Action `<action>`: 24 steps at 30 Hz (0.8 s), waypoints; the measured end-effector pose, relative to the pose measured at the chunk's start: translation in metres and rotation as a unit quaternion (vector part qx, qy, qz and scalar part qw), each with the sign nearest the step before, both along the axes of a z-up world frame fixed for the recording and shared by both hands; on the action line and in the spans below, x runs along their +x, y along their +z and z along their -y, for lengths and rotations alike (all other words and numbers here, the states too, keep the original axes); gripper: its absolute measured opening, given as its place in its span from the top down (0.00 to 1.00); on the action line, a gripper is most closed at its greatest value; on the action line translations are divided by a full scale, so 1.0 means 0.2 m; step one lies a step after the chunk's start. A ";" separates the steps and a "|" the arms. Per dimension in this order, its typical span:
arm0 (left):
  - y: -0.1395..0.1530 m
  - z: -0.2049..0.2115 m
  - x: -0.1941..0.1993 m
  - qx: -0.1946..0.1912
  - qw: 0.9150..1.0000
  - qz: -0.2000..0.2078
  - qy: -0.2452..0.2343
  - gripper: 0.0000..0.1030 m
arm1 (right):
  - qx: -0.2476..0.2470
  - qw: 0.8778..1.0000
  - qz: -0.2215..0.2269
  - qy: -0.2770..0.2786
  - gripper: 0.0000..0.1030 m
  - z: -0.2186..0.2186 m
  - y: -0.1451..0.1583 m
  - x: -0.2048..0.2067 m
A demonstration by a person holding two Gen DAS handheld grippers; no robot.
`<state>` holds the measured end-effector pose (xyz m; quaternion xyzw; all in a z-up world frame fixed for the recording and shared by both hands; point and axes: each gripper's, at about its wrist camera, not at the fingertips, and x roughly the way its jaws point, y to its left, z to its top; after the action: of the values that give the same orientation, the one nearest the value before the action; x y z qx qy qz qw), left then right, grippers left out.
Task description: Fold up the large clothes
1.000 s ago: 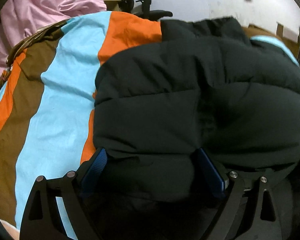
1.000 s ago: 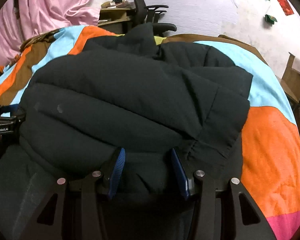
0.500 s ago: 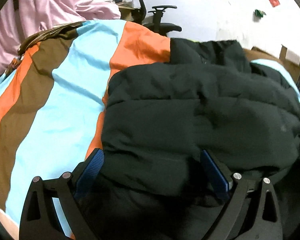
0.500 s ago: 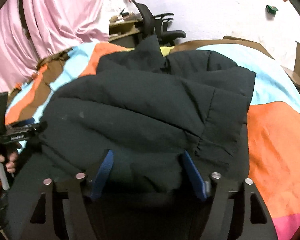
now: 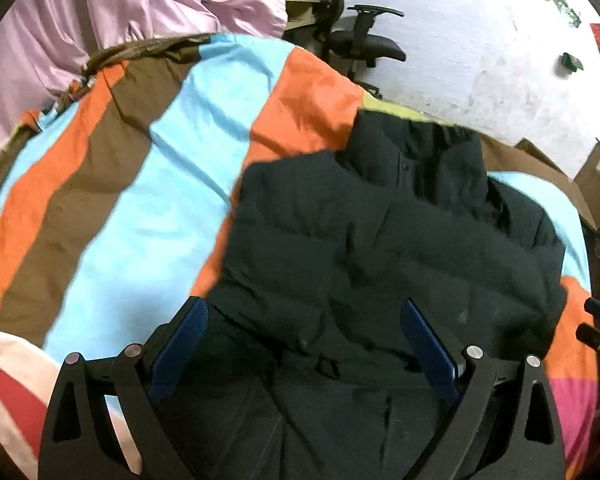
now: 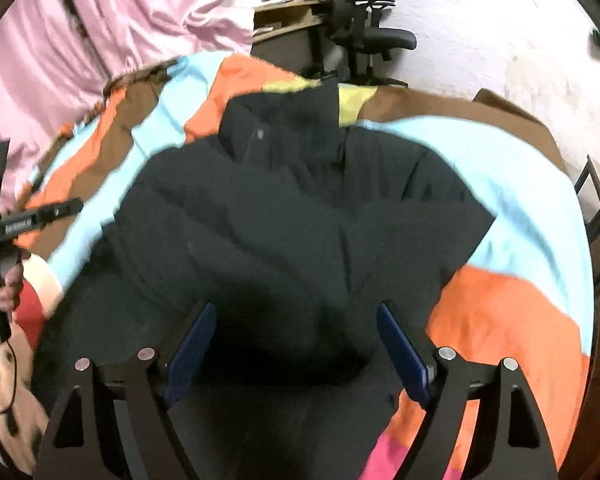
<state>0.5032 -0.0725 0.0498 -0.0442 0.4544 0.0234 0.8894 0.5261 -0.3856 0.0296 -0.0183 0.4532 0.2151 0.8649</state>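
A black puffer jacket [image 5: 380, 240] lies folded on a striped bedspread [image 5: 120, 200]; it also fills the middle of the right wrist view [image 6: 300, 220]. My left gripper [image 5: 304, 336] is open, its blue pads [image 5: 180, 344] wide apart above the jacket's near left edge, holding nothing. My right gripper [image 6: 296, 340] is open over the jacket's near edge, empty. The left gripper's body shows at the left edge of the right wrist view [image 6: 16, 224], held in a hand.
The bedspread [image 6: 520, 208] has orange, brown, light blue and pink stripes. A pink curtain [image 5: 80, 20] hangs at the back left. A black office chair [image 5: 360, 40] and a desk stand behind the bed. Cardboard boxes [image 5: 580, 184] sit at the right.
Both grippers have opened wider and pulled back and up from the jacket, letting it go. The jacket now lies lower and farther from both cameras.
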 end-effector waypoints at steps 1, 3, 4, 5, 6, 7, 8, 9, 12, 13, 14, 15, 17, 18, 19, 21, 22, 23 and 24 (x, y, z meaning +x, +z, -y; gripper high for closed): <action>0.05 0.00 0.03 0.000 1.000 -0.009 0.002 0.07 | 0.008 1.000 -0.001 -0.002 0.19 0.00 0.06 0.03; 0.11 0.00 0.11 0.003 1.000 -0.028 0.004 0.07 | 0.008 1.000 0.001 -0.003 0.17 0.00 0.14 0.08; 0.14 -0.01 0.16 0.004 0.999 -0.037 0.004 0.07 | 0.009 1.000 0.001 -0.006 0.15 -0.01 0.17 0.10; 0.15 0.00 0.20 0.004 0.999 -0.039 0.004 0.07 | 0.012 1.000 -0.002 -0.009 0.15 0.00 0.20 0.13; 0.16 -0.01 0.26 0.003 0.999 -0.036 0.006 0.07 | 0.016 1.000 -0.008 -0.012 0.14 0.00 0.21 0.16; 0.16 0.00 0.32 0.002 0.999 -0.032 0.007 0.07 | 0.017 1.000 -0.012 -0.016 0.14 0.00 0.20 0.19; 0.14 0.00 0.38 0.000 1.000 -0.029 0.006 0.07 | 0.017 1.000 -0.012 -0.019 0.14 0.00 0.19 0.22; 0.13 -0.01 0.43 -0.004 1.000 -0.024 0.005 0.07 | 0.016 1.000 -0.010 -0.022 0.14 0.00 0.17 0.26; 0.06 0.00 0.62 -0.022 1.000 0.010 -0.009 0.07 | 0.018 0.999 -0.002 -0.033 0.14 -0.01 0.09 0.36; 0.01 0.01 0.70 -0.023 0.999 0.021 -0.019 0.07 | 0.016 0.999 0.003 -0.040 0.14 -0.03 0.07 0.40; -0.02 0.01 0.76 -0.023 0.999 0.027 -0.027 0.07 | 0.018 0.999 0.011 -0.046 0.14 -0.05 0.05 0.45; -0.06 0.01 0.83 -0.023 0.999 0.033 -0.035 0.07 | 0.022 0.998 0.019 -0.050 0.14 -0.06 0.03 0.49; -0.13 0.00 0.95 -0.039 0.997 0.049 -0.046 0.08 | 0.027 0.997 0.038 -0.069 0.14 -0.11 0.00 0.61; -0.15 0.00 0.98 -0.048 0.996 0.052 -0.048 0.08 | 0.029 0.996 0.042 -0.076 0.14 -0.13 -0.01 0.67; -0.17 -0.01 1.04 -0.063 0.995 0.058 -0.051 0.08 | 0.028 0.995 0.045 -0.087 0.16 -0.16 -0.02 0.74; -0.19 -0.01 1.13 -0.077 0.994 0.063 -0.055 0.08 | 0.032 0.992 0.052 -0.113 0.18 -0.20 -0.02 0.85; -0.21 -0.01 1.18 -0.070 0.995 0.055 -0.054 0.08 | 0.037 0.990 0.048 -0.126 0.23 -0.22 -0.02 0.92; -0.24 0.00 1.24 -0.057 0.996 0.043 -0.053 0.09 | 0.040 0.989 0.043 -0.139 0.26 -0.24 -0.02 0.98; -0.26 0.01 1.29 -0.047 0.997 0.031 -0.053 0.15 | 0.043 0.987 0.040 -0.148 0.32 -0.25 -0.02 1.02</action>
<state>0.7606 -0.0738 -0.0021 -0.0624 0.4289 -0.0470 0.9000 0.7305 -0.3356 0.0258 0.0779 0.4063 0.1029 0.9046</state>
